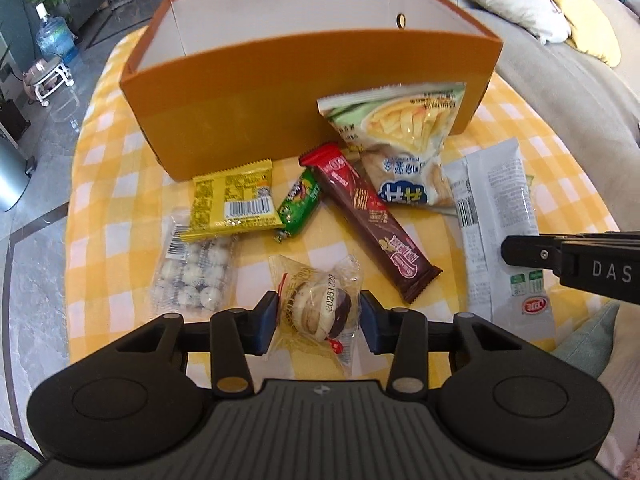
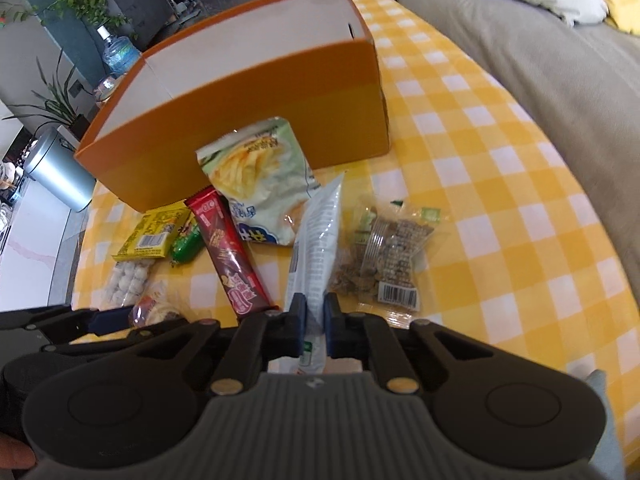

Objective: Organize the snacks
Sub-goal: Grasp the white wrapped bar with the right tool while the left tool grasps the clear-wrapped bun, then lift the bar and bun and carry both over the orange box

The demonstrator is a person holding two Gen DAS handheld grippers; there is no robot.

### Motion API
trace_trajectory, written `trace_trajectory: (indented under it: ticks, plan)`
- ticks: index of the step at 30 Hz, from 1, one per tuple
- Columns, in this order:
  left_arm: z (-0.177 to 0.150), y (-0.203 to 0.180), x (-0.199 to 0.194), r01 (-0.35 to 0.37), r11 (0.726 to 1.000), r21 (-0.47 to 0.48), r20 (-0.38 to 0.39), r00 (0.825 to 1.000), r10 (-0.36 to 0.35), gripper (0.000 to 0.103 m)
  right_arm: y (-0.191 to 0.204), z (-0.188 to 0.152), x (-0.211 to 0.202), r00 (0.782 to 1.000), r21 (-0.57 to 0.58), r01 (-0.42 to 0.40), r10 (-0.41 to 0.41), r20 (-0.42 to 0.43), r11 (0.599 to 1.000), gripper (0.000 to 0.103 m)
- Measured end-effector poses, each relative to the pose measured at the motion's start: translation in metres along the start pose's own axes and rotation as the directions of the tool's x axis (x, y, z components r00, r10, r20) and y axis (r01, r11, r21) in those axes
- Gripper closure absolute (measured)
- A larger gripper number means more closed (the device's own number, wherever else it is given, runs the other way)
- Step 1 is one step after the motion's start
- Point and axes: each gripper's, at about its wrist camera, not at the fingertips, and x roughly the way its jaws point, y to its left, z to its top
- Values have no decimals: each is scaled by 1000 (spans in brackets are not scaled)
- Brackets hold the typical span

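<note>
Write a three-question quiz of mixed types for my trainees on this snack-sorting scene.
1. True or false: the orange cardboard box already holds snacks.
2. Which gripper pinches the white plastic snack packet? A) left gripper B) right gripper
3. Fill in: the clear-wrapped round pastry lies between the left gripper's open ____.

Key: 1 false, as far as its inside shows; 2 B; 3 fingers.

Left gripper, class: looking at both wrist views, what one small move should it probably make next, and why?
Probably close. The left gripper is open, one pad on each side of the clear-wrapped pastry on the tablecloth, not yet pinching it. The right gripper already pinches the white packet, and the orange box waits beyond.
</note>
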Motion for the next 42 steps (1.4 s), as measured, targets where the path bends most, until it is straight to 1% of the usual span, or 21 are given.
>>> trace_trajectory:
  ticks: [3,6,9,13,17,22,27,32,36,39,42]
  plan:
    - [0,4,-8,4,1000,-18,7,1000,-4,55,0,0,-7,1000,-17,4,-4,2,1000,98]
    - [0,5,-20,-14,1000,-22,28,1000,14,55,2,-1,-16,1000,-32,-6,6,10,999,99]
    - [3,6,-35,-2,999,-37,51,999,4,55,5,1,-27,999,-48,-22,23,28,999,99]
    - [15,9,-54,15,998,-55,86,996,-10,55,9,8,-44,997,-65,-43,47,69,997,99]
    - [35,15,-72,37,997,-73,120,992,-29,55,10,23,-60,991,-72,-60,68,119,996,99]
    - [66,28,-91,72,992,-108,167,984,-54,55,10,52,-78,979,-90,-76,92,181,993,99]
    - [98,40,-103,91,988,-121,214,975,-63,55,14,87,-94,962,-114,-92,118,248,989,99]
    - [131,48,-110,68,991,-115,252,967,-37,55,21,126,-102,943,-143,-103,142,301,984,99]
    - [156,52,-104,53,993,-102,260,965,-25,55,27,158,-99,932,-167,-88,140,334,982,99]
    - [174,58,-93,53,994,-99,252,967,-26,55,28,183,-87,935,-161,-92,141,327,983,99]
    - [189,63,-79,67,993,-98,241,970,-42,55,30,205,-68,944,-162,-92,138,300,982,99]
